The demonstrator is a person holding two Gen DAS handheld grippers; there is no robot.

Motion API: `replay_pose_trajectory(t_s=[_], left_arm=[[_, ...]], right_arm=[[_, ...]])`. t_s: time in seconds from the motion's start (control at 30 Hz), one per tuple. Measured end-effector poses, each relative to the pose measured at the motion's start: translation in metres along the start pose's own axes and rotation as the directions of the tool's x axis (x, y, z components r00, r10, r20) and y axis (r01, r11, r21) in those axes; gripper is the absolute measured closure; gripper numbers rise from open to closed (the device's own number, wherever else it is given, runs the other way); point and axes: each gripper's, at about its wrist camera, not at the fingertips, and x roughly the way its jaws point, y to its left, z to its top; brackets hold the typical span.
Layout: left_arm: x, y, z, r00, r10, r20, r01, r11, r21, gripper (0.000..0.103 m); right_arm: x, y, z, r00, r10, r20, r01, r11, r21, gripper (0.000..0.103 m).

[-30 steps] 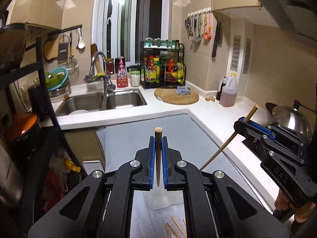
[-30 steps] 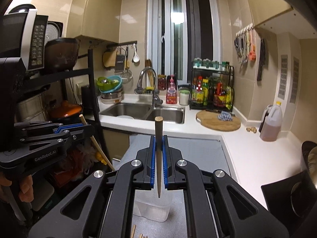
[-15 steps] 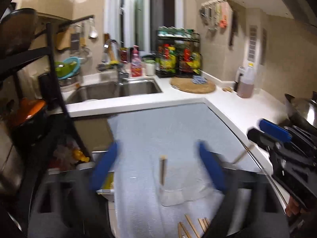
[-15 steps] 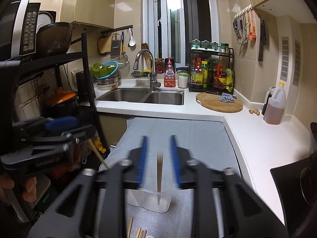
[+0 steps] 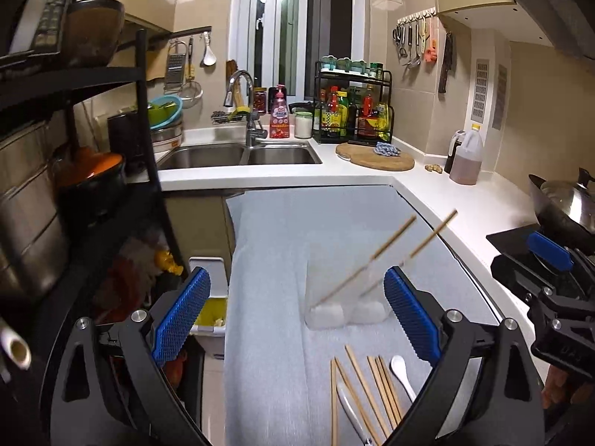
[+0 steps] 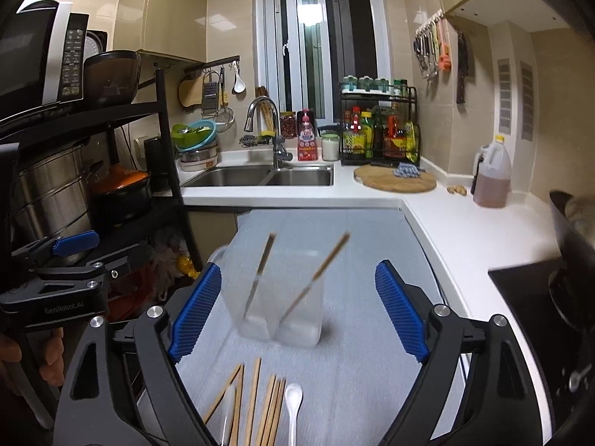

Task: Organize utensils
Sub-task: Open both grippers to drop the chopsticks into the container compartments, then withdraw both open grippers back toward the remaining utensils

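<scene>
A clear two-compartment container [image 5: 346, 297] stands on the grey mat [image 5: 267, 252], with two wooden chopsticks [image 5: 375, 256] leaning to the right inside it. My left gripper [image 5: 297, 316] is open wide just before it, with nothing between the pads. In the right wrist view the same container [image 6: 293, 319] and its chopsticks [image 6: 260, 271] sit just past my right gripper [image 6: 297, 312]. That gripper's jaws are opening and hold nothing. Several loose chopsticks [image 6: 260, 401] and a white spoon [image 6: 293, 401] lie on the mat near me.
A black rack [image 6: 163, 141] with pots stands at the left, with a bin [image 5: 208, 297] below the mat's left edge. A wok [image 5: 565, 204] and stove are at the right. Behind are the sink [image 5: 238, 156], a cutting board [image 5: 375, 156] and an oil jug [image 5: 466, 160].
Each gripper was shut on an upright chopstick. Both have opened and dropped lower, and the two chopsticks now lean in the container.
</scene>
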Motion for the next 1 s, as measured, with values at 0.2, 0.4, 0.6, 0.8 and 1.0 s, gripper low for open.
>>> replay_pose_trajectory(t_s=[0.2,0.4,0.6,0.8,1.0], left_arm=[[-0.044,-0.013,-0.049,1.000,0.001,-0.004,-0.001,1.000,-0.002,0.011],[-0.077,-0.022,-0.090,1.000,0.014,-0.014,-0.013,1.000,0.015,0.011],[-0.099,-0.023,-0.123,0.999,0.011,-0.036,-0.011,1.000,-0.018,0.011],[-0.113,-0.023,-0.146,0.999,0.022,-0.033,-0.024,0.998,-0.054,0.011],[-0.115,-0.025,-0.157,0.999,0.033,-0.040,-0.035,0.998,-0.051,0.011]], right_arm=[[-0.042,0.006,-0.055,0.999,-0.036,-0.035,0.036,0.999,-0.008,0.017],[-0.083,0.009,-0.095,0.997,-0.068,-0.040,0.068,0.998,-0.020,0.017],[-0.116,0.012,-0.121,0.997,-0.065,-0.029,0.065,0.998,-0.004,0.017],[-0.132,0.017,-0.138,0.998,-0.053,-0.033,0.052,0.998,-0.021,0.017],[-0.135,0.021,-0.148,0.997,-0.043,-0.058,0.041,0.999,-0.030,0.017]])
